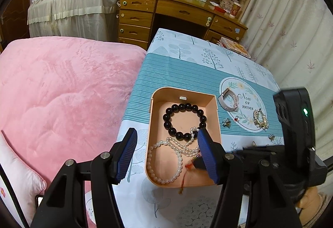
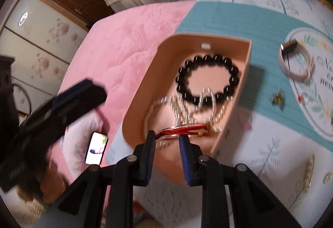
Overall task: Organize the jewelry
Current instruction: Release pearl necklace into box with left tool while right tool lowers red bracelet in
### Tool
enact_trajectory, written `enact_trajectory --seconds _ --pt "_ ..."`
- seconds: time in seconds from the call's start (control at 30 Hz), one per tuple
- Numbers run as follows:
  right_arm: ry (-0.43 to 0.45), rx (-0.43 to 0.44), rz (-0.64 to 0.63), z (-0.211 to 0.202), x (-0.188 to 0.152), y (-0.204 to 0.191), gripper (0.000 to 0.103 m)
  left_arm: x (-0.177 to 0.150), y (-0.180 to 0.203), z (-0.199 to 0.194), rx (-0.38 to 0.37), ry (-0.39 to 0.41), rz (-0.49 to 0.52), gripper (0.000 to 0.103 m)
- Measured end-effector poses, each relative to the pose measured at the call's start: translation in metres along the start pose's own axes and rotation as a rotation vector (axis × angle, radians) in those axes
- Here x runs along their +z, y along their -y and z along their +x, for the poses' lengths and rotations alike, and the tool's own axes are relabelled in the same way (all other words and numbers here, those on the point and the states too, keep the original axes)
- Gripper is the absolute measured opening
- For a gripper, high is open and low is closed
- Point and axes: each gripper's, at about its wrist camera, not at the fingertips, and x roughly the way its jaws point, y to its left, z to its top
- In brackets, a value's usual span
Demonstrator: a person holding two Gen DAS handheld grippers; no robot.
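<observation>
On the bench [image 1: 187, 65], covered with a blue-and-white tree-print cloth, an open peach-coloured plastic tray with rounded corners [image 1: 153, 115] sits near the left edge, beside a pink plush blanket [image 1: 62, 92]. Inside the tray lie a bracelet of glossy black round beads [image 1: 184, 122] toward the far wall and a strand of small white pearls [image 1: 164, 157] looped across the near half, part of it overlapping the black beads. A red cord bracelet with a gold bead [image 2: 183, 130] rests at the tray's near wall.

The right gripper [image 2: 167, 138] has its blue-padded fingers a little apart just over the red cord, which lies between the tips; the pads do not press on it. The left gripper [image 1: 166, 144] hovers over the tray's near-left part with its fingers wide apart and holding nothing.

Toward the bench's right edge, on a round printed motif, lie a pale pink wristband [image 1: 229, 102] and a gold chain piece [image 1: 260, 119], with a small brooch [image 1: 226, 123] nearby.
</observation>
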Motion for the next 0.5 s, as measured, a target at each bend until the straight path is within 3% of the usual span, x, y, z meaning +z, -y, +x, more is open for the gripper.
enact_trajectory --seconds 0.23,0.5 --pt "0.067 0.003 0.037 -0.003 0.025 0.004 0.024 -0.001 -0.002 0.0 0.006 0.003 0.002 0.059" --pt "0.138 -0.036 0.031 -0.027 0.019 0.007 0.024 0.0 -0.002 0.003 0.002 -0.012 0.007 0.059"
